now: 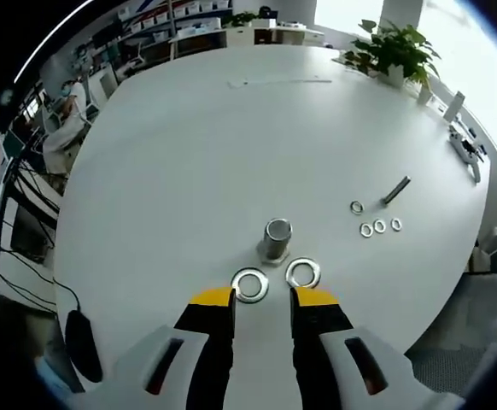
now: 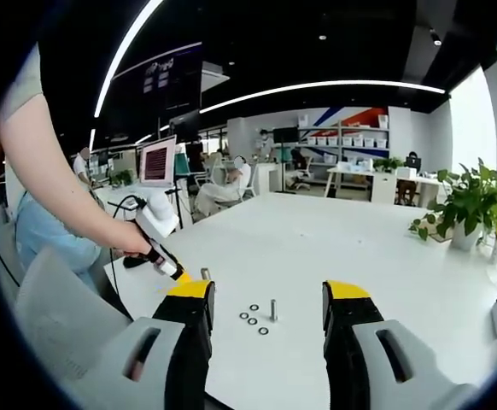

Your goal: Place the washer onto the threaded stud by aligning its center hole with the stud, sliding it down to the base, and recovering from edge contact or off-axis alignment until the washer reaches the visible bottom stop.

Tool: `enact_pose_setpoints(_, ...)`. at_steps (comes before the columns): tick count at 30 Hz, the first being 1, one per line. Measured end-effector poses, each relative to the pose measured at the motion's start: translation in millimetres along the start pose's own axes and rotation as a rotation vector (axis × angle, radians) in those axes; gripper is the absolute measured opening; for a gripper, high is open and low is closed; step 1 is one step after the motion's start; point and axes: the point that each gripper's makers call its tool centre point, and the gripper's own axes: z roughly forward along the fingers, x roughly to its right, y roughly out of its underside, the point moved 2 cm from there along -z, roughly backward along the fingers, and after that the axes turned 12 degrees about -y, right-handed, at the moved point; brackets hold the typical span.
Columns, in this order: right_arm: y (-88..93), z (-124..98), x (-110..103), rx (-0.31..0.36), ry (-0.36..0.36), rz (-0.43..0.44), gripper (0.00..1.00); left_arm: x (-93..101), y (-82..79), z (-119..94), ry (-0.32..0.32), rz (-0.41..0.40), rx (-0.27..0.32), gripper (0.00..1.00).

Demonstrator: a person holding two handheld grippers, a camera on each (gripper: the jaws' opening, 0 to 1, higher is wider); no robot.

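Your left gripper (image 1: 263, 299) has its jaws spread, holding nothing, over the white table (image 1: 189, 154). Two large washers (image 1: 250, 284) lie just ahead of the tips, either side of the upright stud (image 1: 276, 239). Further right, small washers (image 1: 378, 226) ring a loose bolt (image 1: 394, 190). Your right gripper (image 2: 267, 301) jaws stand wide apart.

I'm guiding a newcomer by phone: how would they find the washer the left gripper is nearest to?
On the white table stands a short metal cylinder. Two large washers lie before it; the left washer sits by the left gripper, far bigger than the small rings beyond.
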Motion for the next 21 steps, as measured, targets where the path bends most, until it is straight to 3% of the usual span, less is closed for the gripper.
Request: enact_pose_setpoints(21,0.3,0.6,-0.3,-0.005,-0.002,-0.003,0.53,13.7,6.2,10.5,-0.008,0.046,-0.072,0.24)
